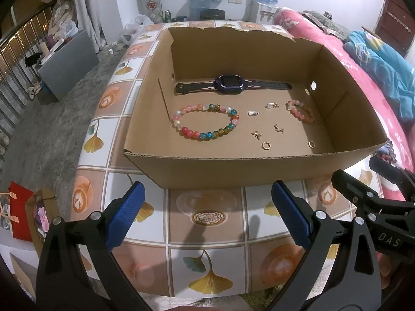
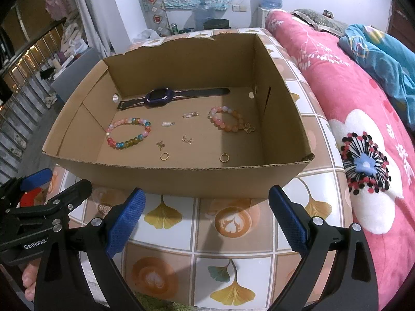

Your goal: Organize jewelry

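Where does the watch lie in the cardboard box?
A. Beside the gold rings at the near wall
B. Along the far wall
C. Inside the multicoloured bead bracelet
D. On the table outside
B: the watch lies flat against the far wall of the cardboard box, beyond the multicoloured bead bracelet.

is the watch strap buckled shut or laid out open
Laid out open. The smartwatch lies flat at the back of the cardboard box, its two strap halves stretched straight out to either side, not looped or joined.
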Demonstrator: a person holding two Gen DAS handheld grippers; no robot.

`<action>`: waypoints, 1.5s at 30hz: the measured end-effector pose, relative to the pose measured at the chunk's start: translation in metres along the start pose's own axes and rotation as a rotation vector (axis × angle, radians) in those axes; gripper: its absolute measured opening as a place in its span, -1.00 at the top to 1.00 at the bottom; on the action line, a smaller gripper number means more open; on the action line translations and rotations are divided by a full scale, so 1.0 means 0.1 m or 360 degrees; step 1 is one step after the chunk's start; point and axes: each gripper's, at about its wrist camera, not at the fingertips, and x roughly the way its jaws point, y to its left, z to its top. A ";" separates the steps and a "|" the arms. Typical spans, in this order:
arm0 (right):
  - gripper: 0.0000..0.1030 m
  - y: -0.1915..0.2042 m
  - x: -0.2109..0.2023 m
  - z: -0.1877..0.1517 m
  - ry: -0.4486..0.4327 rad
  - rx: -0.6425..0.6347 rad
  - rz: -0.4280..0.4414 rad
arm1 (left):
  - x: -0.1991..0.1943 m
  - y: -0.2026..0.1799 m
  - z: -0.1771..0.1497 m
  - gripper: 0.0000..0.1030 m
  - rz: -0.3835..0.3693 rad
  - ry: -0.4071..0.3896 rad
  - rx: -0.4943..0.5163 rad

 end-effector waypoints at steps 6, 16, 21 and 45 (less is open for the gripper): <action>-0.81 -0.01 0.00 0.00 0.0002 0.0010 0.0003 | 0.00 0.00 0.00 -0.83 0.0006 -0.0005 0.0004; -0.81 -0.01 0.01 -0.01 0.0006 0.0018 0.0002 | -0.02 -0.01 0.02 -0.83 0.0017 -0.0008 0.0010; -0.81 -0.01 0.01 -0.01 0.0007 0.0015 0.0000 | -0.02 -0.01 0.02 -0.83 0.0019 -0.0009 0.0010; -0.81 -0.04 0.01 -0.04 0.0014 0.0030 -0.0001 | -0.02 -0.02 0.01 -0.83 0.0020 -0.0003 0.0012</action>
